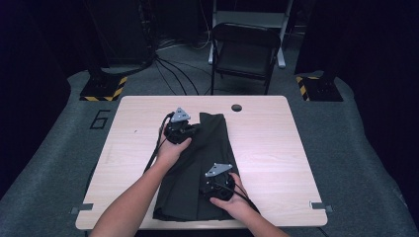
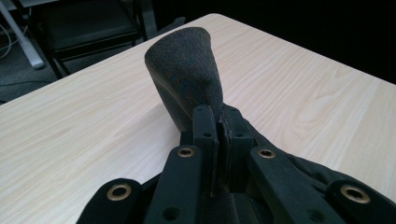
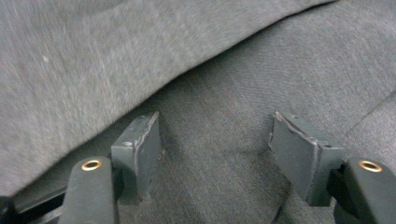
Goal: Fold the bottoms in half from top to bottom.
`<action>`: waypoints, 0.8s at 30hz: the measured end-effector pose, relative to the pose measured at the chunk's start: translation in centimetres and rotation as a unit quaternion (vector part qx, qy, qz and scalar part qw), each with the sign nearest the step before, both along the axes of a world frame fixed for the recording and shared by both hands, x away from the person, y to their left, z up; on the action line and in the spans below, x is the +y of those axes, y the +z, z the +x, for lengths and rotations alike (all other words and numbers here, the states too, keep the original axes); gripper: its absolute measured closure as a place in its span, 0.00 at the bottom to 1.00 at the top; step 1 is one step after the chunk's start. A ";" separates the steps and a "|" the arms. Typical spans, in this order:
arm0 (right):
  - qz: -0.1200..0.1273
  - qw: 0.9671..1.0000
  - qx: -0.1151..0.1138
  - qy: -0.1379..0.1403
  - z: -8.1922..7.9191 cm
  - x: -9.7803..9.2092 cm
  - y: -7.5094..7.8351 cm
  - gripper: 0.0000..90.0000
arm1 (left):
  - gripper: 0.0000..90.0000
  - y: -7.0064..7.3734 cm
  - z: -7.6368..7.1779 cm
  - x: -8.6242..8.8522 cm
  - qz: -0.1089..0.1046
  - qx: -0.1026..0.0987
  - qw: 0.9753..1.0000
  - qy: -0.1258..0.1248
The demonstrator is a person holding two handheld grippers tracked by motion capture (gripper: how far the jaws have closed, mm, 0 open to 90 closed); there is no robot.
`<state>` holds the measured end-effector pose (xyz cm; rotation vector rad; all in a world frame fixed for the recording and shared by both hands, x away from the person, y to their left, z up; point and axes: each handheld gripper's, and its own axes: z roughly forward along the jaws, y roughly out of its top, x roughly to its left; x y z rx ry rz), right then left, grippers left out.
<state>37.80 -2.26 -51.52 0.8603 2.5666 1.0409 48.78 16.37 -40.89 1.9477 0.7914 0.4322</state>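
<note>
A dark folded garment (image 1: 197, 168) lies lengthwise on the light wooden table (image 1: 276, 158), from the far middle to the near edge. My left gripper (image 1: 190, 129) is at the garment's far left part, shut on a fold of the dark cloth (image 2: 184, 77), which stands up beyond the jaws in the left gripper view. My right gripper (image 1: 213, 183) rests on the near part of the garment. In the right gripper view its jaws stand wide apart over the grey-looking cloth (image 3: 219, 121), with nothing pinched between its pads (image 3: 140, 149).
A folding chair (image 1: 245, 49) stands beyond the table's far edge. A round cable hole (image 1: 236, 107) sits near the far edge. Cables trail from both grippers across the table. Bare tabletop lies to the left and right of the garment.
</note>
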 end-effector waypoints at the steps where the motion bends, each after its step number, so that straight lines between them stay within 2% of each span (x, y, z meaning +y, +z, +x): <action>1: -0.004 1.000 -0.005 -0.002 -0.2 0.2 0.0 0.36 | 0.96 0.1 -0.1 0.0 0.000 0.002 1.000 -0.004; 4: -0.002 1.000 -0.004 -0.009 -0.3 0.1 -0.1 0.36 | 0.96 0.1 -0.8 0.2 -0.009 -0.002 1.000 -0.010; 6: -0.006 1.000 -0.010 -0.004 -0.2 0.1 -0.1 0.36 | 0.96 0.1 -1.3 0.4 -0.014 -0.002 1.000 -0.014; 13: -0.003 1.000 -0.012 -0.009 -0.4 0.2 -0.2 0.36 | 0.96 -0.3 -3.4 2.0 -0.050 0.004 0.998 -0.029; 24: -0.005 1.000 -0.012 -0.009 -0.3 0.2 -0.2 0.36 | 0.96 -1.3 -7.0 4.3 -0.055 0.012 0.997 -0.054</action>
